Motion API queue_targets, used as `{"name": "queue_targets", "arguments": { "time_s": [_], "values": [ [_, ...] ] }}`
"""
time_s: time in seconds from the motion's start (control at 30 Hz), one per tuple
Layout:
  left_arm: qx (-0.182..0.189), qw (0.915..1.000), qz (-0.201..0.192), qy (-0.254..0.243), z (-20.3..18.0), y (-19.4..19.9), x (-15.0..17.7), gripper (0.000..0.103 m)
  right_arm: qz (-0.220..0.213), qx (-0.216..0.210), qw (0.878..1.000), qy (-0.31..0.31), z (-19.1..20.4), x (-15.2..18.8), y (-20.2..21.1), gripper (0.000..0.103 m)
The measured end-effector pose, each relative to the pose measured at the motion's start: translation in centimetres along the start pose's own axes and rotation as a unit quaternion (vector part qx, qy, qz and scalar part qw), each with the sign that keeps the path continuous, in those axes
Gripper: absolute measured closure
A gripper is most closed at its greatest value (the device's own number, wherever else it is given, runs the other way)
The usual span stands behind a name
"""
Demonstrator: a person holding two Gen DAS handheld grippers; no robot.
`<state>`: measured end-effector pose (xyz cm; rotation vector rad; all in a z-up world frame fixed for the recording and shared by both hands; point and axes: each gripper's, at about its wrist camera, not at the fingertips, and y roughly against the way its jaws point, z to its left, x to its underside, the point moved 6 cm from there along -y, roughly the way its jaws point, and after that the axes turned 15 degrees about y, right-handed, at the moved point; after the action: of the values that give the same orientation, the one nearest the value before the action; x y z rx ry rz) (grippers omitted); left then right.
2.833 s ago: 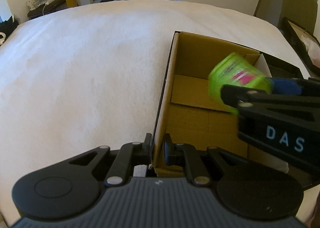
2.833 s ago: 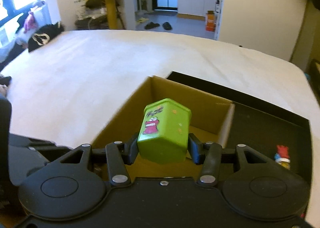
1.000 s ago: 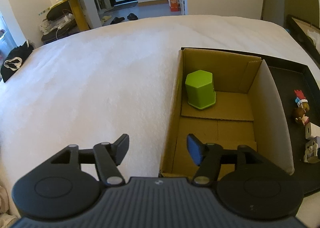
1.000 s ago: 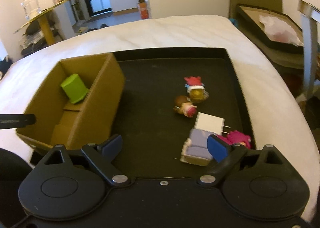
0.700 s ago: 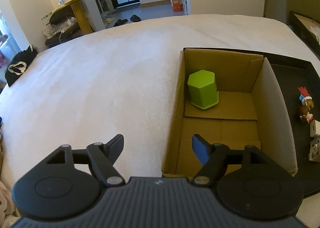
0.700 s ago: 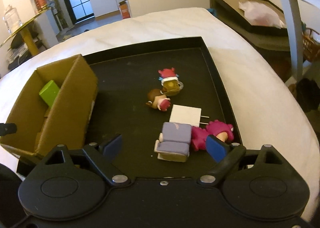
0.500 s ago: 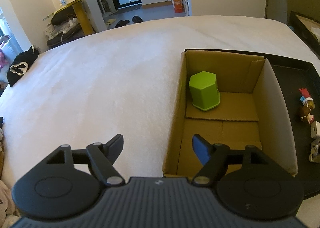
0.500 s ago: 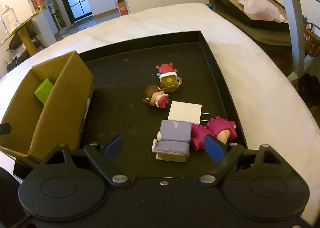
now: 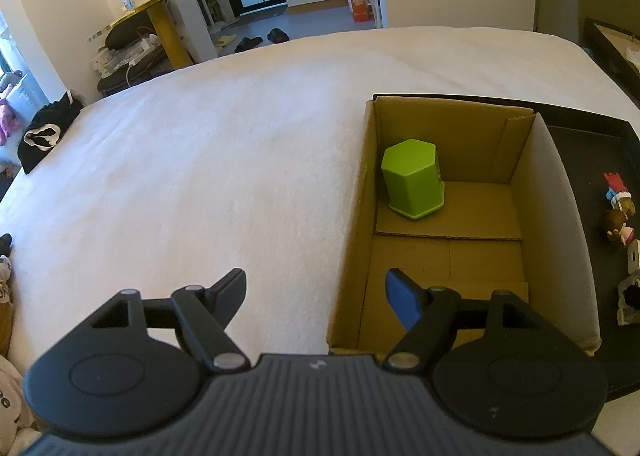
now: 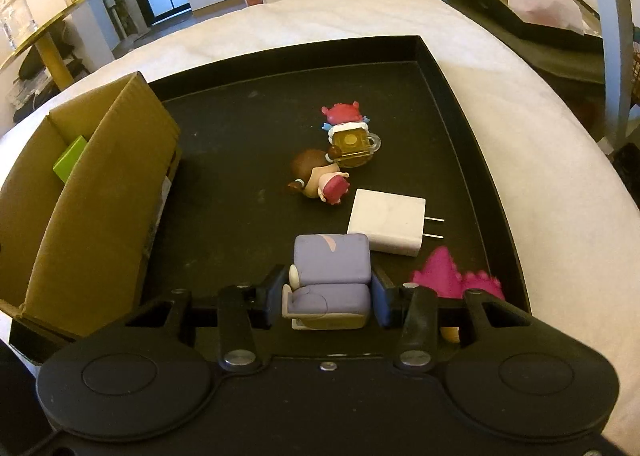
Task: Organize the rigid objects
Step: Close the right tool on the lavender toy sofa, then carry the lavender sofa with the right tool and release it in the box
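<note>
Left wrist view: the left gripper point(image 9: 316, 288) is spread wide and holds nothing, straddling the near left wall of the cardboard box point(image 9: 352, 224). A green hexagonal container point(image 9: 413, 184) stands inside the box at its far left corner. Right of the box, on the black tray point(image 10: 240, 196), the right gripper point(image 10: 329, 292) is clamped on the purple armchair toy point(image 10: 330, 276). A white charger point(image 10: 386, 227) touches the toy's far right corner.

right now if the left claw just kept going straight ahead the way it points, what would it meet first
Probably the left wall of the cardboard box: the open left claw straddles that wall's near end, one finger outside over the white bedding, the other over the box floor. Its height above the rim is unclear, so it might pass over it.
</note>
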<state>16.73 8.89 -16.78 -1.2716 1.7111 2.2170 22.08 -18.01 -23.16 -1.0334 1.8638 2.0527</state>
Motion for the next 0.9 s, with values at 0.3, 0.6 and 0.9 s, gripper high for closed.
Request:
{"name": "queue_targets", "arguments": {
  "time_s": [0.3, 0.6, 0.9],
  "values": [
    [0.008, 0.9999, -0.002, 0.011, 0.5, 0.2, 0.0, 0.027, -0.021, -0.009, 1.0, 0.006, 0.5, -1.5, 1.6, 0.06],
    [0.019, 0.9994, -0.007, 0.028, 1.2, 0.5, -0.2, 0.027, -0.056, -0.012, 0.998, 0.035, 2.0, -4.5, 4.1, 0.06],
    [0.022, 0.9991, -0.014, 0.033, 1.1, 0.7, -0.3, 0.027, -0.081, -0.016, 0.995, 0.059, 3.6, -7.0, 5.5, 0.06]
  ]
}}
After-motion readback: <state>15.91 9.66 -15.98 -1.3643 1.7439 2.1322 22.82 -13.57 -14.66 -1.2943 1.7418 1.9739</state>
